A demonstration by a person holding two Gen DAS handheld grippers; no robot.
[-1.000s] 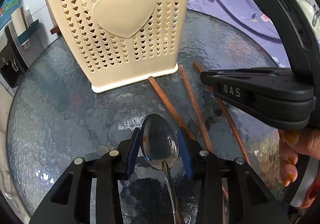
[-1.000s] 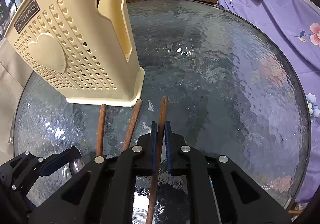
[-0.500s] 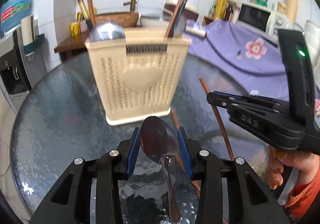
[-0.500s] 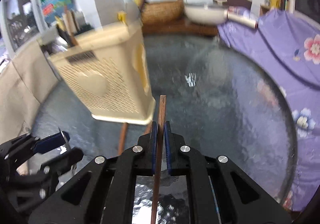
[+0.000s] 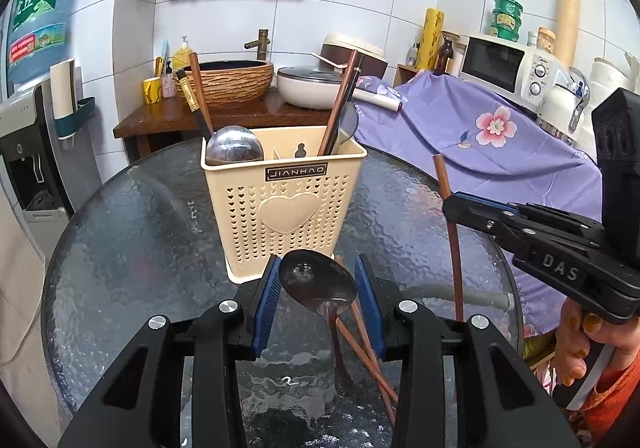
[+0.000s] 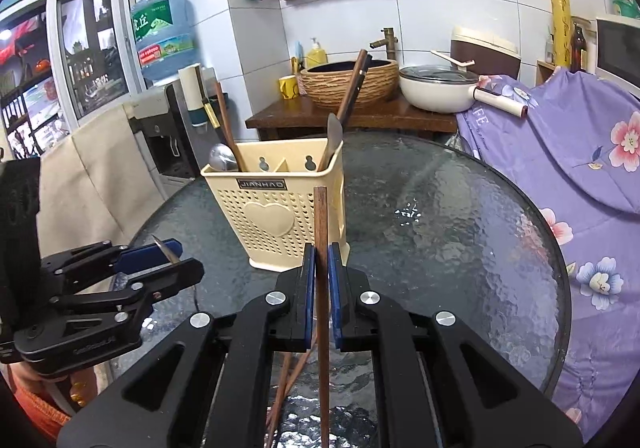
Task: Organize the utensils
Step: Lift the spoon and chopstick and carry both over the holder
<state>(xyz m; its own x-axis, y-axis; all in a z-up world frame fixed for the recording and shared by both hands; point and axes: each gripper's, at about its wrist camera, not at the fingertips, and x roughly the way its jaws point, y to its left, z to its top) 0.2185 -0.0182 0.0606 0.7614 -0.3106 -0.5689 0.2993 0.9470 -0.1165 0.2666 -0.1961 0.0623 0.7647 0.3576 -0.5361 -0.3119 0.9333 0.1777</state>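
Observation:
My left gripper (image 5: 319, 272) is shut on the bowl of a metal spoon (image 5: 312, 282), which hangs above the glass table (image 5: 120, 248) with its handle pointing down. In the right wrist view the left gripper (image 6: 188, 258) shows at the left, the spoon's edge (image 6: 165, 248) sticking out. My right gripper (image 6: 319, 272) is shut on a brown chopstick (image 6: 320, 216) that stands nearly upright; this gripper (image 5: 454, 208) and the chopstick (image 5: 444, 176) also show at the right of the left wrist view. The cream utensil caddy (image 5: 288, 200) (image 6: 276, 208) stands ahead, holding a ladle, chopsticks and a spoon.
Two more brown chopsticks (image 5: 360, 332) (image 6: 288, 380) lie on the table under the grippers. A purple floral cloth (image 6: 580, 152) covers something at the right. Behind the table stands a wooden counter with a basin (image 5: 236, 82) and a white pan (image 5: 308, 86). A water dispenser (image 5: 24, 152) is at the left.
Both grippers have risen off the table and tilted up, the left carrying the spoon and the right the chopstick. The caddy now appears smaller, with its open top in view.

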